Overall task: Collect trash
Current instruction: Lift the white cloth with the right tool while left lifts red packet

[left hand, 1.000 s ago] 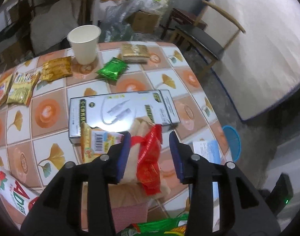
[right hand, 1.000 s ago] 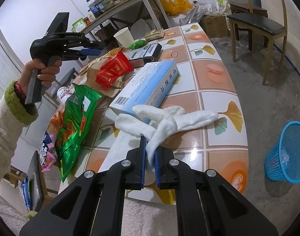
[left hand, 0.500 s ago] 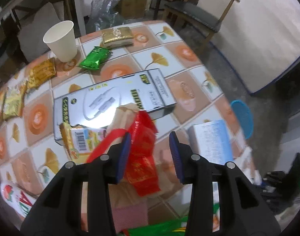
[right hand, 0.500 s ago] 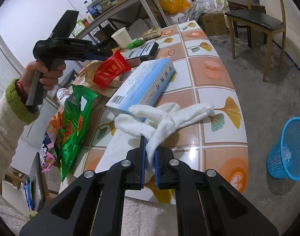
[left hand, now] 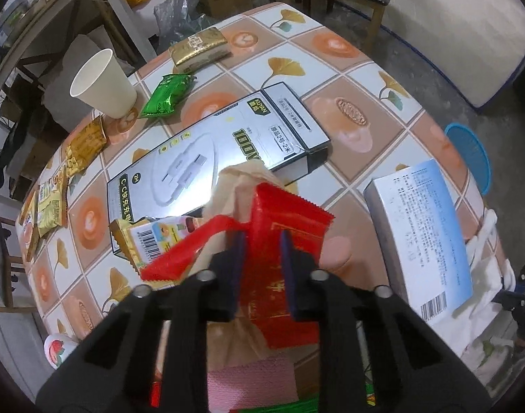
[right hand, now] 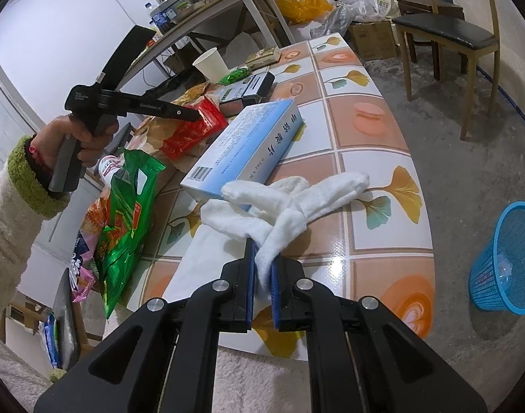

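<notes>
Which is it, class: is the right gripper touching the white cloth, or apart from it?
Touching. The right wrist view shows the right gripper shut on the white cloth, pinched between both fingers.

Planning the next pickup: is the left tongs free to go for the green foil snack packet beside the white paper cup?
Probably not yet. The left tongs are closed on a red foil wrapper; the path to the green foil snack packet looks open otherwise.

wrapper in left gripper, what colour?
Red, with gold print; the wrapper shows best in the left wrist view, pinched by the left gripper.
</notes>
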The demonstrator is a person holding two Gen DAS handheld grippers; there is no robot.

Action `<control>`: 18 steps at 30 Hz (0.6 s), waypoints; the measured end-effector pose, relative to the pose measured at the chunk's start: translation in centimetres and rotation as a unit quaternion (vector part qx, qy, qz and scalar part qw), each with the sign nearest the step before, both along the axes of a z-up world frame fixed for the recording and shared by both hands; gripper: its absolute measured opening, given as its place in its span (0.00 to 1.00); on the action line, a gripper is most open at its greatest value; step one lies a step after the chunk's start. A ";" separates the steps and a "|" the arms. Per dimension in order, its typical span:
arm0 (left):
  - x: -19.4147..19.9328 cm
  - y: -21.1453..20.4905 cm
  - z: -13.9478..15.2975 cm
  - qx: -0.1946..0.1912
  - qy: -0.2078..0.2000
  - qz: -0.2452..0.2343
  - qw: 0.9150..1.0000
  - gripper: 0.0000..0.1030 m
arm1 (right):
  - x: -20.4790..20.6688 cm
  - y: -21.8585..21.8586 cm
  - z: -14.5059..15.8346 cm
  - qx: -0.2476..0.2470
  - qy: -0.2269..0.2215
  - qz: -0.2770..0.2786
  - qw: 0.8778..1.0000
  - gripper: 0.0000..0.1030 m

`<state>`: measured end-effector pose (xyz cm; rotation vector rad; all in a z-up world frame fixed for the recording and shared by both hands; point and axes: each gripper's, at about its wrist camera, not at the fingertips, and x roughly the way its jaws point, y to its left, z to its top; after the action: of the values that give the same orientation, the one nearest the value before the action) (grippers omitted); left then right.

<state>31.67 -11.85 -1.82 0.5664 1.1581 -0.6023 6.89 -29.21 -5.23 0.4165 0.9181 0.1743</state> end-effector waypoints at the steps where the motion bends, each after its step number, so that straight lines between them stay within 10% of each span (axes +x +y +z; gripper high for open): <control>1: 0.0 -0.1 -0.1 0.002 -0.002 -0.001 1.000 0.11 | 0.0 0.0 0.0 0.000 0.000 0.000 1.000 0.08; 18: -2.1 0.3 6.0 -0.073 -0.055 -0.015 0.996 0.00 | -0.5 -0.4 0.5 -0.001 -0.010 -0.010 1.000 0.08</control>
<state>29.62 -11.54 4.16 0.4859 0.9953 -0.6675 6.43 -29.62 -4.69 0.4222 0.8948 0.1581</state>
